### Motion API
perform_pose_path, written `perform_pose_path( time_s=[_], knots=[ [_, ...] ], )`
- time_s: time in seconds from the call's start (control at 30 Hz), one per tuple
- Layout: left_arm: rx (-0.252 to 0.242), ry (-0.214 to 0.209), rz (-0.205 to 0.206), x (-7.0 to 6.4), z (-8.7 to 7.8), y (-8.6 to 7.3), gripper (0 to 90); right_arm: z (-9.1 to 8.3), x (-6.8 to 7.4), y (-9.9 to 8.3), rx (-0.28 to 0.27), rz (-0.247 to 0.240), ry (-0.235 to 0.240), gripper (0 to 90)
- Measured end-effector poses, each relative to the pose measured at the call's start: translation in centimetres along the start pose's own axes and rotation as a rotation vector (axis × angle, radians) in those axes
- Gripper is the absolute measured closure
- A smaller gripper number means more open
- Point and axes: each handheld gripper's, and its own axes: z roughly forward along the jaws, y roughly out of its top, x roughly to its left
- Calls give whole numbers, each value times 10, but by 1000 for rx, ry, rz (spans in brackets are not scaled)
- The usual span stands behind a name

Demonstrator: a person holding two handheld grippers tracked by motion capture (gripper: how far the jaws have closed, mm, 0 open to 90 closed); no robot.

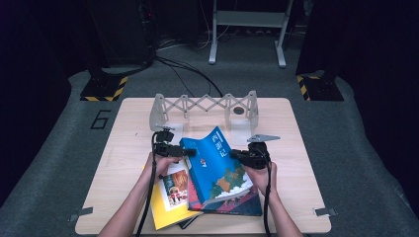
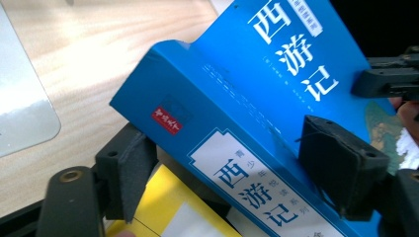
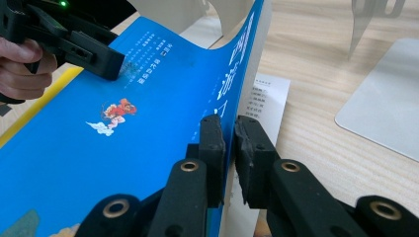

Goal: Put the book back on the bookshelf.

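Note:
A thick blue book (image 1: 215,165) with white Chinese title lettering is held tilted up above a stack of books. My left gripper (image 1: 190,153) grips it at the spine end. In the left gripper view the jaws clamp either side of the book (image 2: 276,84), one pad (image 2: 341,170) on the front cover and the other under the back. My right gripper (image 1: 236,154) is shut on the opposite long edge. In the right gripper view its fingertips (image 3: 210,148) pinch the cover edge of the book (image 3: 123,148), which bows upward. The left gripper (image 3: 74,42) shows across the cover.
Under the blue book lie a yellow book (image 1: 165,207) and a dark book with a red edge (image 1: 232,207). A white expanding book rack (image 1: 205,106) stands at the table's far side, its grey base plate (image 3: 385,108) near my right gripper. A printed paper slip (image 3: 267,98) lies on the table.

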Motion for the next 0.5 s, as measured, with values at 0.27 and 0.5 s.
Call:
perform_pose_path(
  time_s=[0.27, 0.5],
  knots=[
    [-24, -1, 44, -7, -11, 2, 279, -5, 5, 6, -4, 0, 5, 823],
    [-49, 8, 88, -19, -19, 6, 300, -10, 7, 7, -20, -4, 11, 822]
  ],
)
